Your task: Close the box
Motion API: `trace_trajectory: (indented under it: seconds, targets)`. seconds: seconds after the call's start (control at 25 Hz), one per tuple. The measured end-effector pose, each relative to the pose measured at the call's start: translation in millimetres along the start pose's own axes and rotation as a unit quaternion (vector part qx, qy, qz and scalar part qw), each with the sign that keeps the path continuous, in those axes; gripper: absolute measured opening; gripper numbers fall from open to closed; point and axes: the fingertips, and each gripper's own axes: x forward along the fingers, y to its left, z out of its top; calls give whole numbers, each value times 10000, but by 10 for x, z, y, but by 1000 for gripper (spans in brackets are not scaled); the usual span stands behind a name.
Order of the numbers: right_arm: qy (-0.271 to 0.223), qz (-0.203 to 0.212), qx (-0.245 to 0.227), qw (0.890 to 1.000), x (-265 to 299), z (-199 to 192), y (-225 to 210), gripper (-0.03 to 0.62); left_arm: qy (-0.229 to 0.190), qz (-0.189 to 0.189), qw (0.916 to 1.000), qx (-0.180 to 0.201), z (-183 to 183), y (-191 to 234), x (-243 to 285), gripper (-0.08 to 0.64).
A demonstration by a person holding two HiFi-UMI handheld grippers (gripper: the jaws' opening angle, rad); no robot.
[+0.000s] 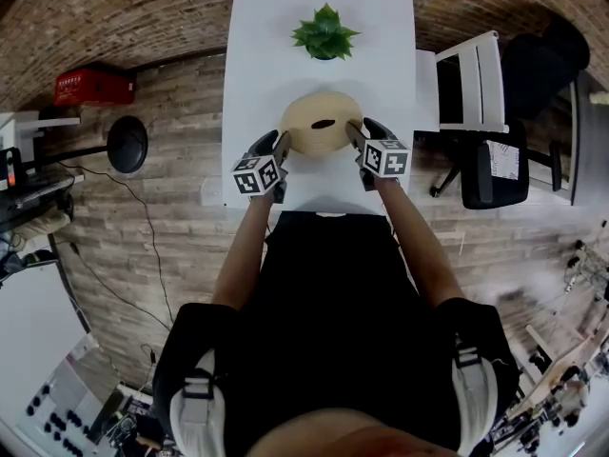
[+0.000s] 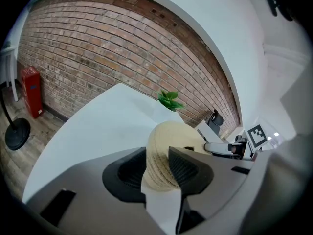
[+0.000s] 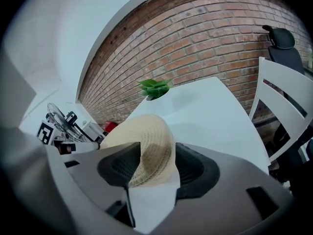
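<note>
The round woven box (image 1: 322, 124) sits on the white table (image 1: 255, 55) and looks already closed. The left gripper (image 1: 279, 145) and right gripper (image 1: 356, 133) flank it, jaws spread wide and the box's edge loose between them. This looks like the release step, and next both should back straight out without nudging it.

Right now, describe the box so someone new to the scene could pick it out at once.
Find the white table. Between its near edge and the plant at the far end sits the box. It alone is round, woven and straw-coloured, with a dark oval hole on top.
</note>
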Motion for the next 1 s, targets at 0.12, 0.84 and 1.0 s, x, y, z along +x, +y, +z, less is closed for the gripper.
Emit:
trace_trajectory:
  seconds: [0.12,0.84,1.0]
  targets:
    - [-122,-27,-3,9999,-23,-19,1,215,10,-109,9999,22,8,-30,-16,140]
    - [-758,-508,-1201,9886,-346,-25,410,132,220,-686,9910,1126,100,-187,-149,138]
    - [-780,-586,-1522,9835,-464,-138,500,110,169,-939,9863,1345,110,-262,-250,111]
